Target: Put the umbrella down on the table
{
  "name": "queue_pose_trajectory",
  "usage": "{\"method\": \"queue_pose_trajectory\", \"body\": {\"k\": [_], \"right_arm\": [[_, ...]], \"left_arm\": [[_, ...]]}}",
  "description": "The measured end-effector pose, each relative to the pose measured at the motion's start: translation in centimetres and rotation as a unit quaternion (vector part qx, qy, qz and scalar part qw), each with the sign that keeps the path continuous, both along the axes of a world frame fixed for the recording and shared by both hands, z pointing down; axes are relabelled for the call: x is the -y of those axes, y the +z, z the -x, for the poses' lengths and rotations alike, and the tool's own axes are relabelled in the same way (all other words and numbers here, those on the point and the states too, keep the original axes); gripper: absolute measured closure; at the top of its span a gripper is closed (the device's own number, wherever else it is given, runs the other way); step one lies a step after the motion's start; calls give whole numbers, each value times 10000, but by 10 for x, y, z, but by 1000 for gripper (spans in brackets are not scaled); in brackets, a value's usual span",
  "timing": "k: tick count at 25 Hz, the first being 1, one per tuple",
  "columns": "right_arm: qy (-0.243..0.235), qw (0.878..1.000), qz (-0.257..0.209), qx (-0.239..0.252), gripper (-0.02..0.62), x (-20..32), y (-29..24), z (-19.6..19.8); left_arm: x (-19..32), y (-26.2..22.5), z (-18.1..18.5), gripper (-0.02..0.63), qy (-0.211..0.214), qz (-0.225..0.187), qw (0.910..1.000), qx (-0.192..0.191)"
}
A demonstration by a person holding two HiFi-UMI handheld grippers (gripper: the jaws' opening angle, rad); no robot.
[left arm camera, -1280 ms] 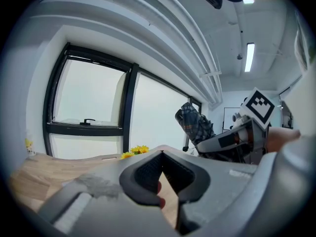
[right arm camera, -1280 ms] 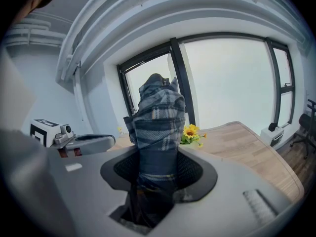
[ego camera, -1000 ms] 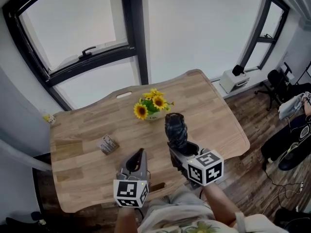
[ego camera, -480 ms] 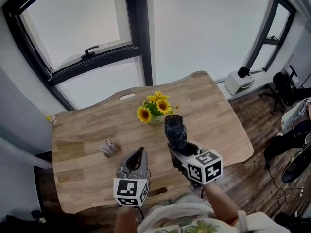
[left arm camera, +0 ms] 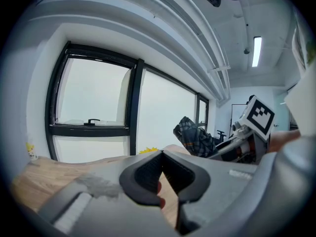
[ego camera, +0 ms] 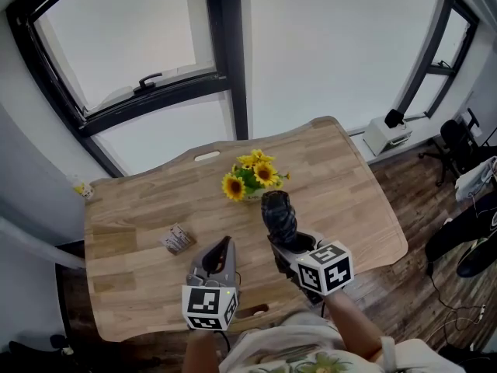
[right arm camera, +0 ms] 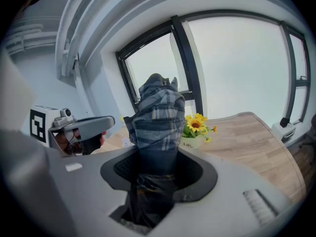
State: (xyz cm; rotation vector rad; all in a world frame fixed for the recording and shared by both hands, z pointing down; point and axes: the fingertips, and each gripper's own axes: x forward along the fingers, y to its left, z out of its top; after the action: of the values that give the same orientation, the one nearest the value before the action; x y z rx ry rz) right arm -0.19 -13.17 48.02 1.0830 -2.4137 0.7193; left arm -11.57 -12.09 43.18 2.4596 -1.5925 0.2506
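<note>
Between the right tongs (ego camera: 290, 245), clamped on its lower end, the folded umbrella (ego camera: 278, 210) points up over the bench (ego camera: 132, 208), seemingly ready for laying flat; the left tongs (ego camera: 223, 249) alongside are closed, empty

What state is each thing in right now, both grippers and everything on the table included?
umbrella, folded, clamped at one end, sticking up over the table, not yet laid down
right gripper, shut on the umbrella
left gripper, jaws together, nothing between them
sunflower pot, upright on the table
small box, lying on the table, untouched
</note>
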Motion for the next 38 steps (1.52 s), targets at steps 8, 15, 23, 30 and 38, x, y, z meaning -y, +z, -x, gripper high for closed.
{"method": "queue_pose_trajectory", "body": {"k": [8,15,23,30,38], "right_arm": [[-121,9998,162,-53,405,3,12,2],[-205,9994,252,-132,405,6,21,4],[-271,9987,389,-187,405,7,33,1],[-353,9980,468,-233,405,6,42,2],[-447,9970,577,-261,405,6,50,3]], "left_arm": [[4,5,1,604,-55,78,10000,1],[8,8,3,604,-128,113,9999,23],[10,11,0,603,-176,178,9997,55],[9,15,-1,604,-207,213,9995,67],[9,19,-1,604,-255,271,9993,76]]}}
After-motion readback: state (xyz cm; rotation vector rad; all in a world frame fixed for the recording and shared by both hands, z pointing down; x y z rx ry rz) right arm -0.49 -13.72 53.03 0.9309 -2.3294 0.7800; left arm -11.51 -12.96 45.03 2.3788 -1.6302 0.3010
